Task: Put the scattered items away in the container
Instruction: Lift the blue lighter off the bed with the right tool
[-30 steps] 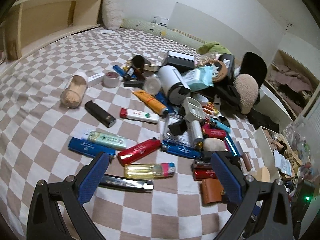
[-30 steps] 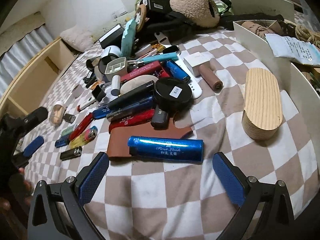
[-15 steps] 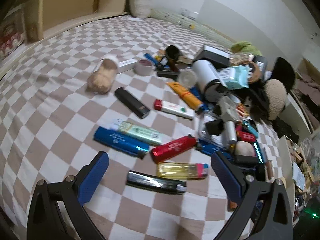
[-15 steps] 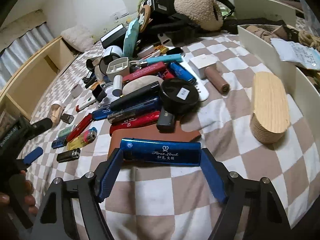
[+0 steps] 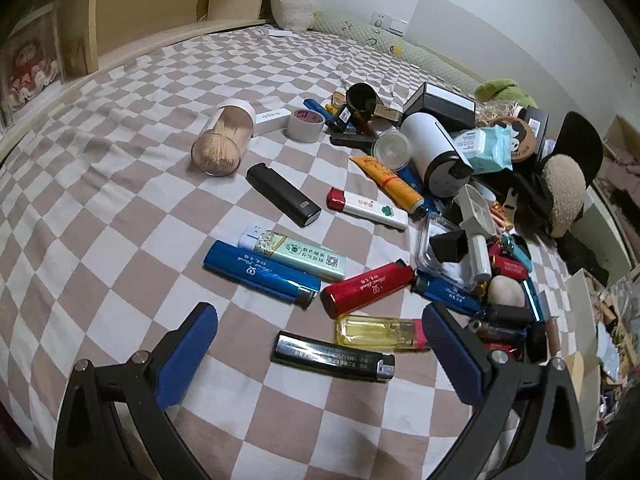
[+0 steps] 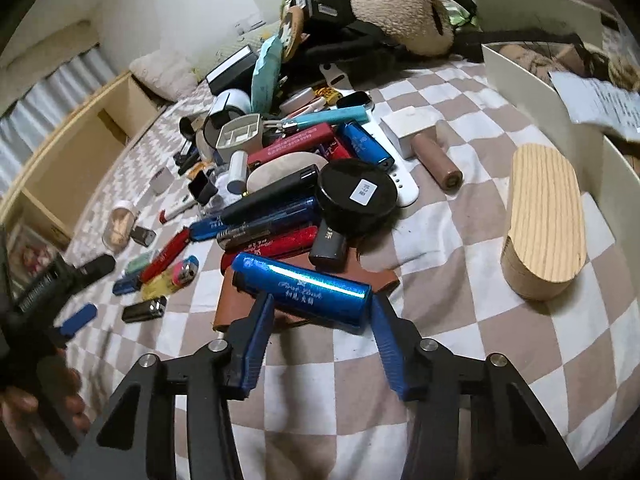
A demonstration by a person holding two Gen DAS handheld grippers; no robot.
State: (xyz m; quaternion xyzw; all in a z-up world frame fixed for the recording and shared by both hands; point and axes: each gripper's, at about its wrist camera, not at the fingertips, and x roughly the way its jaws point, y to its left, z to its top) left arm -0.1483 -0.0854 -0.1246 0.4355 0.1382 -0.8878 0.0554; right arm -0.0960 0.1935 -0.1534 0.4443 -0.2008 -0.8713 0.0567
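Many lighters and small items lie scattered on a checked bedspread. My right gripper (image 6: 320, 304) is shut on a shiny blue lighter (image 6: 302, 286), held crosswise above a brown leather case (image 6: 236, 300). The white container (image 6: 548, 92) stands at the right, with paper and other things in it. My left gripper (image 5: 320, 328) is open and empty, hovering over a black lighter (image 5: 332, 356) and a yellow lighter (image 5: 378, 332). A red lighter (image 5: 366, 288) and another blue lighter (image 5: 260, 274) lie just beyond.
An oval wooden box (image 6: 544, 220) lies beside the container wall. A black round tin (image 6: 356, 196), a plush toy (image 6: 404, 12), a toothpick jar (image 5: 224, 140), a tape roll (image 5: 306, 124) and a white tumbler (image 5: 436, 152) sit in the pile. A wooden bed frame (image 5: 160, 12) borders the far left.
My right gripper closed on the shiny blue lighter and lifted it slightly. My left gripper stayed open and moved closer to the black and yellow lighters.
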